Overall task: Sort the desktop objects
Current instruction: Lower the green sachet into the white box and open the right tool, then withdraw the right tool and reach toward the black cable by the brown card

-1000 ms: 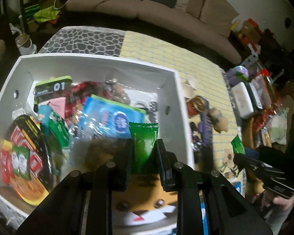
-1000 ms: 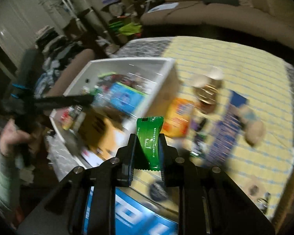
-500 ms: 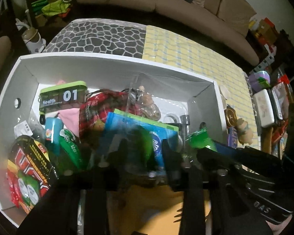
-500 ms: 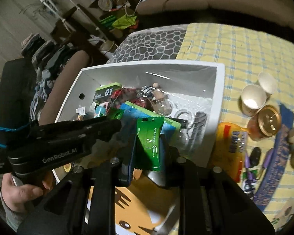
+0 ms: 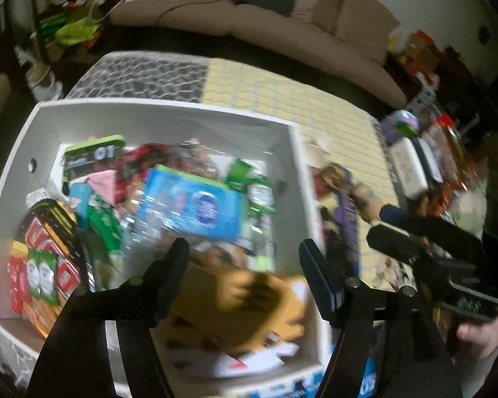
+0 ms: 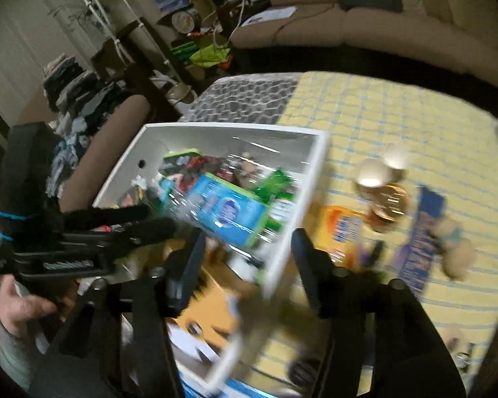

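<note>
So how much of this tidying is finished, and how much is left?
Done: the white box already holds plenty, including a blue wipes pack and a small green sachet. In hand: nothing; the left tool and right tool are both opening, with nothing between their tips. Left: the orange pouch, gold-lidded jar and paper cups remain on the yellow checked cloth.

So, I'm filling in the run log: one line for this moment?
left gripper: opening, empty | right gripper: opening, empty | green packets: in white box | phase: release
</note>
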`<action>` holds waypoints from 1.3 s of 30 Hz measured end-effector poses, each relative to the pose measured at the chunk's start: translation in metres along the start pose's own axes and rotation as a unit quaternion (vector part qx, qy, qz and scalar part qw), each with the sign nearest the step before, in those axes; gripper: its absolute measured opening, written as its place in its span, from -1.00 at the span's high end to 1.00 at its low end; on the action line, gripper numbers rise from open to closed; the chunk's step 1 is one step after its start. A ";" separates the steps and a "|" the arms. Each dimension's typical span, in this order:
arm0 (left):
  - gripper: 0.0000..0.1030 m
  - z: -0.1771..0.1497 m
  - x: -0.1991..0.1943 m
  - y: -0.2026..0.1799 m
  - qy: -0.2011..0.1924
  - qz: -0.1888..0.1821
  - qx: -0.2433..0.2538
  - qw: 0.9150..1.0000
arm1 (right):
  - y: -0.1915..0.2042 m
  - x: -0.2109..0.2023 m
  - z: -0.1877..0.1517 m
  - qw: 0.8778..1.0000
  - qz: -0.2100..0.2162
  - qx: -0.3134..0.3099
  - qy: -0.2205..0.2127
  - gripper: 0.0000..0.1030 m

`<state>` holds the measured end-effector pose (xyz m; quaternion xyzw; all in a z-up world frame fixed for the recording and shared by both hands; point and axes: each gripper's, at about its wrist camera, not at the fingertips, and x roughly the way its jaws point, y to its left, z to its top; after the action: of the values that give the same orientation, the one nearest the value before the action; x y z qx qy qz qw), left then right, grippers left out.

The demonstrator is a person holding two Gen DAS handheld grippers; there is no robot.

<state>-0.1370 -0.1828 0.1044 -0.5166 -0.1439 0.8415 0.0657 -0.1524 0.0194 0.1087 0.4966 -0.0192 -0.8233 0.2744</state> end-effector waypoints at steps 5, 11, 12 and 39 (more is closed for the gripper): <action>-0.38 -0.028 -0.008 -0.064 0.002 -0.034 0.053 0.998 | -0.044 -0.048 -0.040 0.998 -0.059 -0.003 0.001 -0.04; -0.38 -0.053 0.019 -0.133 0.028 -0.066 0.095 0.993 | -0.114 -0.072 -0.099 0.994 -0.105 0.034 0.029 -0.03; -0.38 -0.057 0.028 -0.144 0.035 -0.073 0.099 0.992 | -0.122 -0.072 -0.105 0.993 -0.109 0.036 0.032 0.01; -0.11 -0.117 0.212 -0.291 0.183 -0.104 0.296 0.932 | -0.236 -0.099 -0.180 0.990 -0.063 0.126 -0.011 0.10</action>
<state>-0.1413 0.1687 -0.0349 -0.6008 0.0735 0.7253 0.3281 -0.0700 0.3101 0.0260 0.5183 -0.0947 -0.8354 0.1569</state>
